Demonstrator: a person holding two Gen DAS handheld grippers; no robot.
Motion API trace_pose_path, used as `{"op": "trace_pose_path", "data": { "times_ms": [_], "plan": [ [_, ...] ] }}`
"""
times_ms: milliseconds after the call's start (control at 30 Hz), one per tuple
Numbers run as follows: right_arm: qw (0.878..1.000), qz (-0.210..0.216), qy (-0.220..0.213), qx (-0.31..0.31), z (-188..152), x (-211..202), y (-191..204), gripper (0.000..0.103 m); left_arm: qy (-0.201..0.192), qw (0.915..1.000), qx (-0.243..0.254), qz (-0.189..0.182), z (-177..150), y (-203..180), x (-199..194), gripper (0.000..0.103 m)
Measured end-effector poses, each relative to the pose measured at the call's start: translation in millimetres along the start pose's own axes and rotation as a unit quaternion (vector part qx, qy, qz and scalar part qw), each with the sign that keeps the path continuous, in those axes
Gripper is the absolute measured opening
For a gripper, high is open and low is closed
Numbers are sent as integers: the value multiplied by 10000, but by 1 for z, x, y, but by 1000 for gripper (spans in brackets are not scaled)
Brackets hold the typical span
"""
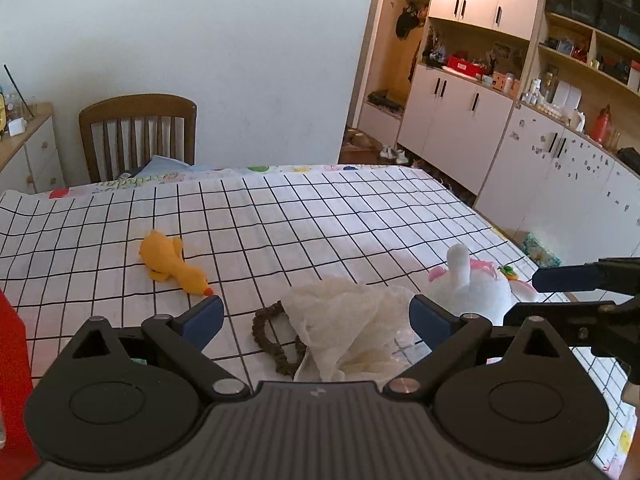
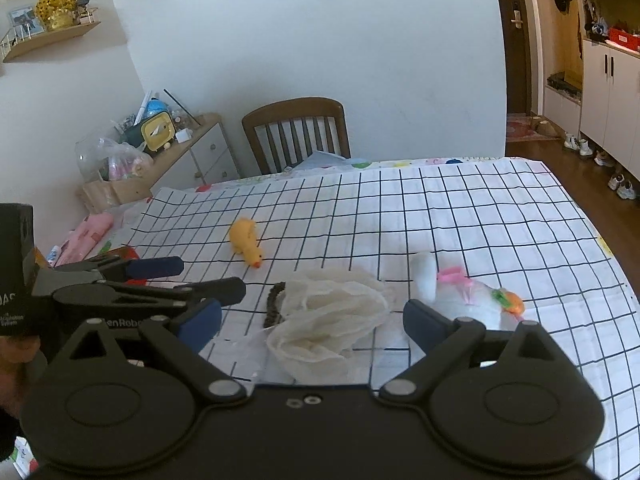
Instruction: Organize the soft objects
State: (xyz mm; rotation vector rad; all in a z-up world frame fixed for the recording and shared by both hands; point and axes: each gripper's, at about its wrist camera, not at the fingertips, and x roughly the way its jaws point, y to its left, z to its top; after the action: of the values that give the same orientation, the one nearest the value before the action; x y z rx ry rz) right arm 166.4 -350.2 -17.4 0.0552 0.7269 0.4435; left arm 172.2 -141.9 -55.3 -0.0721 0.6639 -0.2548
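The left gripper [image 1: 316, 318] hovers low over the tabletop [image 1: 320, 216] with its blue-padded fingers spread wide apart and nothing between them. Just ahead of it, in the gap between the fingers, lies a crumpled white cloth [image 1: 344, 320], which partly covers a dark braided cord [image 1: 272, 336] looped on its left side. Beyond the left finger lies a yellow duck toy [image 1: 172, 264], beak pointing back toward the gripper. Just past the right finger sits a white plush toy [image 1: 472, 284] with pink trim.

The right gripper [image 2: 312, 318] is likewise spread wide and holds nothing, the same cloth [image 2: 332, 312] lying right in front of it. The plush [image 2: 460, 292] rests by its right finger, the duck [image 2: 246, 242] farther ahead to the left.
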Motion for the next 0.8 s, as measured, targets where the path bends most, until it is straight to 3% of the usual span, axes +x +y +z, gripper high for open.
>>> {"op": "trace_pose_path", "data": {
  "times_ms": [600, 800],
  "plan": [
    [9989, 294, 325, -166, -12, 35, -26, 96, 177, 9987, 128, 458, -13, -1, 43, 100],
    [9950, 432, 696, -564, -25, 57, -22, 95, 305, 9992, -112, 247, -13, 9, 60, 100]
  ]
}}
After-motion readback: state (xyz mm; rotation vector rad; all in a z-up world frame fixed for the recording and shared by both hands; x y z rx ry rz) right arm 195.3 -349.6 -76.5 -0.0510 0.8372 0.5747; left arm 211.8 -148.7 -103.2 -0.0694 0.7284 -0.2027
